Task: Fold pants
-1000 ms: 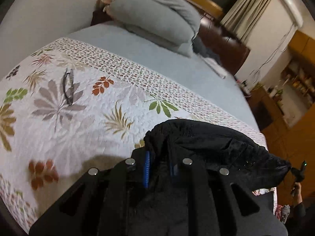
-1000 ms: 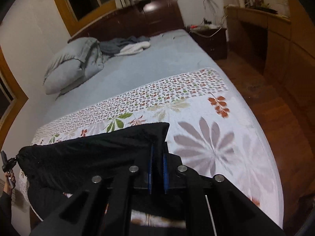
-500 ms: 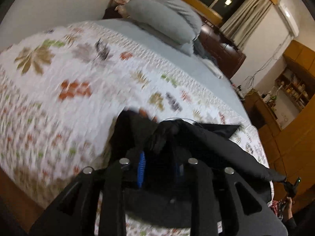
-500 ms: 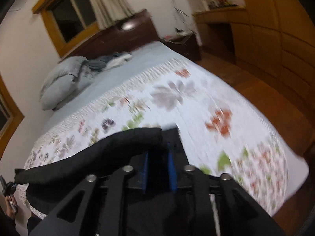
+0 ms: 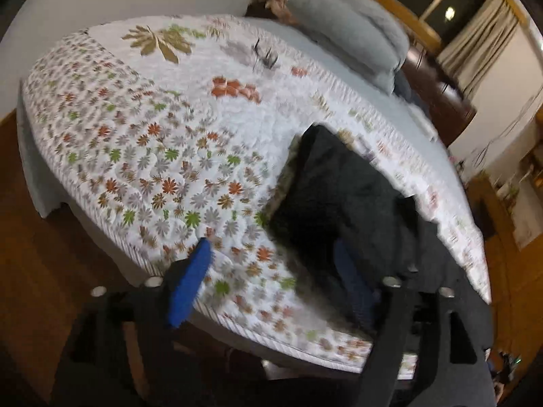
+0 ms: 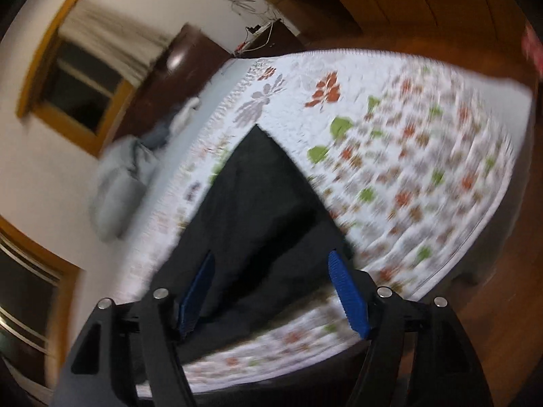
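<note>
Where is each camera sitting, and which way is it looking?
Left wrist: on the left gripper, looking down along its open fingers at the black pants on the flowery quilt, gray pillow behind.
Right wrist: on the right gripper, looking down along its open fingers at the pants and quilt, window behind.
Both gripper jaws have just been opening, pads off the cloth.
Shared: pants, quilt, pillow.
</note>
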Motion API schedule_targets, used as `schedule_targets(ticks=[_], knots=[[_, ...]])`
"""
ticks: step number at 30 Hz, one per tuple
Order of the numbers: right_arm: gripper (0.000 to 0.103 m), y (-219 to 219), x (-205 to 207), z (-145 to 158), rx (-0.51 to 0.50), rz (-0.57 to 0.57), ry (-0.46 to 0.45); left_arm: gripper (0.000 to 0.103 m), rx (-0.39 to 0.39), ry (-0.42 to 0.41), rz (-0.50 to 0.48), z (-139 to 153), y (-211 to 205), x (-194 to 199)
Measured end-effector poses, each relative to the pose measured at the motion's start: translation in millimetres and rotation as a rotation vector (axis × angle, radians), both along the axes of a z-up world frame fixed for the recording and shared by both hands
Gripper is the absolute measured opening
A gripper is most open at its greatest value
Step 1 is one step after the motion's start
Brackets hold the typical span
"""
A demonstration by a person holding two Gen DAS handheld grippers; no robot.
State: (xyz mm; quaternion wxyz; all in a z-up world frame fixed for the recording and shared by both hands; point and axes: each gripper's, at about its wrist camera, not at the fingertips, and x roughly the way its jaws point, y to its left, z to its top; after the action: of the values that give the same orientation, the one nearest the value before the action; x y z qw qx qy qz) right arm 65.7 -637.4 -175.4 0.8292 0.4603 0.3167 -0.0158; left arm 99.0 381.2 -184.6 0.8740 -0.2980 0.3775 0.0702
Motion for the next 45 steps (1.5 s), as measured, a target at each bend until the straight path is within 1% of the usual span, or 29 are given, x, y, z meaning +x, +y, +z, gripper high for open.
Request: schedule_targets(ticks=[1,3,4,6,9,12,14,15,16,17,18,20,21,23,25,27,28,31,34,35,36,37,38,39,40,41,42,43,45], knots=[[0.071,0.7,0.2,-1.3,0.039,-0.002,-0.016,0.090,-0.022,-0.033,0.005,5.7,-2.9,-7.4],[0.071,3.8,7.0,-3.1,0.098,0.001,-0.041,0.091,-0.081,-0.072,-0.017,11.6,-12.7,-14.2],[0.071,6.4,13.2,-5.0,0.124,0.008,-0.050,0.092,-0.109,-0.076,-0.034,11.2,-18.1,-14.9],[0.071,9.8,24.8,-9.3,0.157,0.010,-0.054,0.092,-0.180,-0.069,-0.063,7.5,-28.8,-9.9],[0.070,10.9,41.0,-23.1,0.195,-0.015,-0.023,0.092,-0.302,-0.068,-0.065,-4.2,-42.4,-2.6],[0.069,11.3,54.3,-36.0,0.224,-0.032,0.001,0.093,-0.377,-0.032,-0.049,-22.7,-53.9,7.9],[0.069,11.8,58.4,-38.4,0.228,-0.034,0.004,0.093,-0.397,0.001,-0.035,-32.9,-64.3,13.4],[0.069,11.5,60.4,-37.6,0.226,-0.032,0.006,0.093,-0.404,0.008,-0.025,-36.6,-66.1,16.2],[0.069,11.4,62.0,-37.3,0.224,-0.030,0.008,0.093,-0.411,-0.004,-0.019,-37.1,-69.3,18.8],[0.069,11.7,63.0,-36.2,0.223,-0.027,0.010,0.093,-0.402,-0.015,-0.017,-35.5,-71.9,20.8],[0.069,12.2,64.2,-35.4,0.222,-0.024,0.011,0.093,-0.371,-0.019,-0.006,-31.2,-75.3,24.5],[0.069,11.4,66.2,-33.8,0.219,-0.019,0.010,0.093,-0.335,-0.024,0.000,-25.6,-80.8,29.9],[0.069,10.5,67.1,-33.5,0.219,-0.021,0.009,0.093,-0.322,-0.019,0.004,-23.8,-82.6,32.0],[0.069,8.1,66.4,-34.9,0.223,-0.022,0.007,0.093,-0.270,-0.001,0.026,-18.0,-87.3,36.3],[0.068,7.2,65.8,-37.3,0.223,-0.022,0.006,0.092,-0.241,-0.011,0.047,-11.4,-88.8,35.0],[0.069,7.8,64.0,-37.5,0.217,-0.021,0.006,0.092,-0.255,-0.030,0.057,-6.9,-86.9,32.2],[0.069,8.5,63.0,-37.4,0.211,-0.019,0.006,0.091,-0.283,-0.031,0.051,-8.1,-86.7,32.1],[0.069,9.7,61.5,-38.0,0.208,-0.017,0.005,0.091,-0.346,0.001,0.052,-19.5,-86.1,36.4],[0.070,8.3,63.0,-37.0,0.214,-0.016,0.002,0.090,-0.341,0.016,0.065,-25.6,-88.1,44.2],[0.070,7.3,64.1,-36.6,0.218,-0.017,-0.001,0.087,-0.338,0.020,0.070,-26.7,-89.0,46.1],[0.070,5.8,65.3,-36.3,0.225,-0.021,-0.004,0.072,-0.340,0.028,0.074,-27.8,-89.4,48.9],[0.070,4.6,67.3,-35.6,0.230,-0.025,-0.005,0.053,-0.346,0.049,0.072,-31.1,-90.2,53.0],[0.070,3.5,68.6,-35.4,0.234,-0.031,-0.004,0.042,-0.342,0.069,0.072,-33.7,-91.6,57.4],[0.065,3.6,70.7,-34.1,0.222,-0.034,0.003,0.028,-0.335,0.087,0.066,-36.5,-93.3,61.4],[0.040,4.3,71.0,-32.6,0.204,-0.028,0.010,0.021,-0.322,0.094,0.067,-37.3,-94.4,63.4],[0.009,5.4,73.5,-30.5,0.180,-0.013,0.026,0.018,-0.314,0.099,0.070,-37.0,-95.0,65.1],[0.008,5.1,74.2,-28.4,0.170,-0.012,0.030,0.013,-0.313,0.099,0.072,-35.7,-95.3,66.1],[0.007,7.1,73.7,-22.1,0.142,-0.006,0.026,0.010,-0.314,0.095,0.073,-31.7,-94.9,66.3],[0.006,10.6,69.6,-12.6,0.106,0.005,0.014,0.008,-0.326,0.081,0.073,-24.3,-93.1,64.9]])
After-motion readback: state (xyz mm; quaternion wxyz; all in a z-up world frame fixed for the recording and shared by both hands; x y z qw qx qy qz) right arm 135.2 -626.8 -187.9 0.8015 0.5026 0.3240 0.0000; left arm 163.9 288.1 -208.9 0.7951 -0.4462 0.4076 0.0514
